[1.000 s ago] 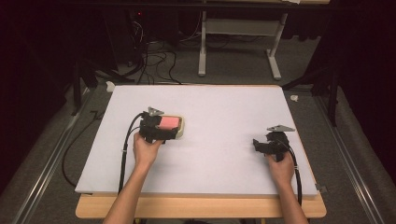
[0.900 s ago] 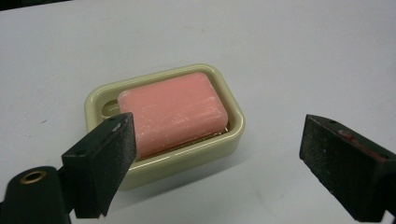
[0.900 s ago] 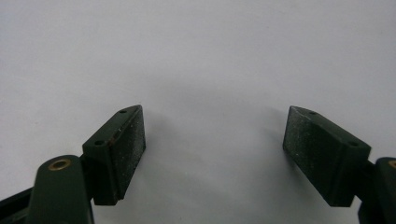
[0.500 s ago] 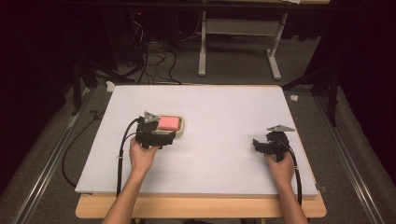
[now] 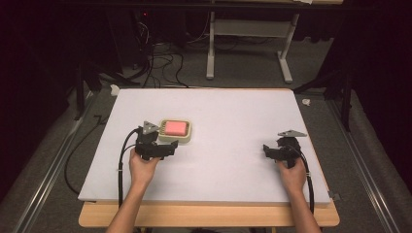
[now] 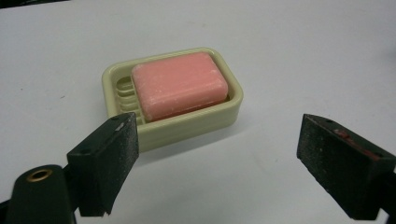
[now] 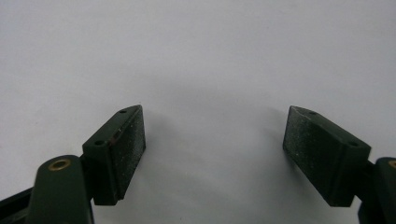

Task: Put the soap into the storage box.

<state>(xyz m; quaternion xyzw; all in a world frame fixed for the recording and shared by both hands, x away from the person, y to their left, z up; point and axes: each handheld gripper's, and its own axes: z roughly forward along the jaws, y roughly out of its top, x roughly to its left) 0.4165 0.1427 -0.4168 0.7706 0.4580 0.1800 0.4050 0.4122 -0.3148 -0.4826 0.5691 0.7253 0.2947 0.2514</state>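
Toward the desk's left edge | soap dish (image 5: 176,131) is sitting flat with pink soap (image 6: 178,84) lying inside, apart from both tools | you are holding the left gripper (image 6: 217,158) just short of it, jaws spread wide, likely lining up a grasp | right gripper (image 5: 270,151) is idling near the right edge, jaws gaping, gripping nothing, probably keeping out of the way

The white table (image 5: 233,121) fills the middle, resting on a wooden top whose edge (image 5: 209,214) shows at 6 o'clock. A grey stand (image 5: 245,43) with two legs sits on the floor at 12 o'clock. Black cables (image 5: 160,60) tangle at 11 o'clock. A small white scrap (image 5: 114,90) lies off the table's 10 o'clock corner, another (image 5: 306,102) off its 2 o'clock corner. Metal rails (image 5: 46,194) run along the floor at 8 and 4 o'clock.
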